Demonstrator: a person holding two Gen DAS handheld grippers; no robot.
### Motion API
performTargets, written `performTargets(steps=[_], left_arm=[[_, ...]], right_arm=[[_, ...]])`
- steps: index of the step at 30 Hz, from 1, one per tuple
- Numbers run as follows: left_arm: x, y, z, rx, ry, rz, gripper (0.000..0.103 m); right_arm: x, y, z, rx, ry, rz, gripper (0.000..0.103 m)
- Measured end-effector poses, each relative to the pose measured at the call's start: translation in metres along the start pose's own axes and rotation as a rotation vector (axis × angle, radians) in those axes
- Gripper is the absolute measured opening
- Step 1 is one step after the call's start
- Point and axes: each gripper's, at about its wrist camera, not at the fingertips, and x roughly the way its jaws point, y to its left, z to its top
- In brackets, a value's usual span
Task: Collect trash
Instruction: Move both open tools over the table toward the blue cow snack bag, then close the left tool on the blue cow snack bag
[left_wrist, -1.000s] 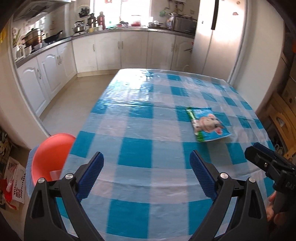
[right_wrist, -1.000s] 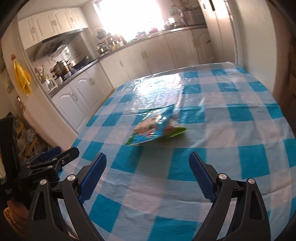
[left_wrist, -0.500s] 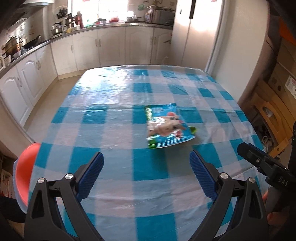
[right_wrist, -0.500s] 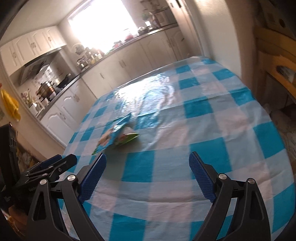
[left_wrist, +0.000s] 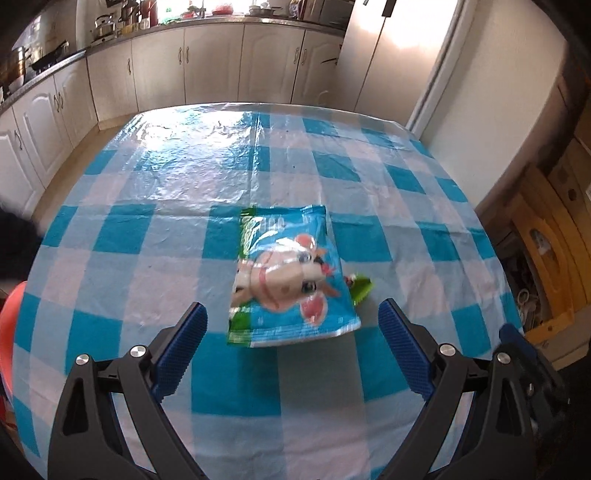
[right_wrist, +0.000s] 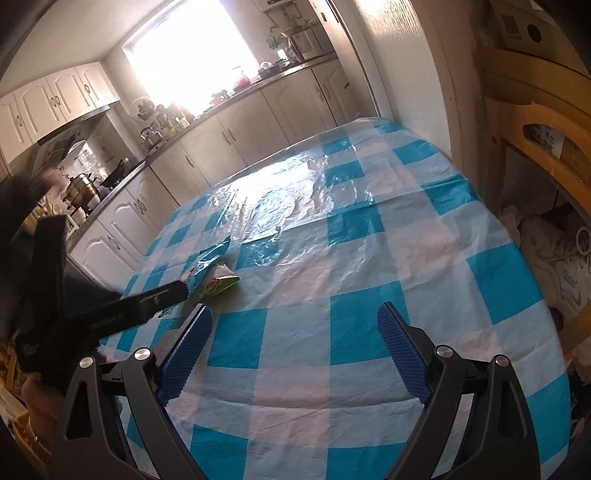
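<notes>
A blue and green snack bag (left_wrist: 291, 277) with a cartoon cow lies flat on the blue-and-white checked table (left_wrist: 147, 229). My left gripper (left_wrist: 291, 321) is open just above the cloth, and the bag's near end sits between its blue fingertips without touching them. From the right wrist the same bag (right_wrist: 208, 266) shows at the left, with a black left finger (right_wrist: 147, 302) reaching its edge. My right gripper (right_wrist: 295, 317) is open over bare cloth to the right of the bag, with nothing between its fingers.
A red plastic seat (left_wrist: 7, 332) stands past the table's left edge. A wooden chair (left_wrist: 546, 258) and boxes stand against the right side. White kitchen cabinets (left_wrist: 214, 66) run along the far wall beyond the table.
The left gripper has swung toward the bag, which now lies close and centred between its fingers. The right gripper has rolled and turned right, so the bag slid to its left. Both stay open.
</notes>
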Motion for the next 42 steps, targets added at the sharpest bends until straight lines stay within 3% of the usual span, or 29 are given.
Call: performTargets(steps=[10, 27, 32, 42], left_arm=[[0.024, 0.003, 0.016, -0.015, 0.024, 0.024, 0.094], [0.042, 0.007, 0.021, -0.045, 0.039, -0.016, 0.093], [0.041, 0.009, 0.022, -0.063, 0.015, 0.003, 0.077], [0.035, 0.022, 0.021, -0.104, 0.007, -0.023, 0.067]], right_arm=[[0.01, 0.0, 0.001, -0.01, 0.032, 0.018, 0.09], [0.023, 0.011, -0.002, -0.047, 0.079, 0.026, 0.09], [0.027, 0.014, -0.002, -0.059, 0.09, 0.016, 0.09], [0.041, 0.033, -0.006, -0.136, 0.152, 0.038, 0.09]])
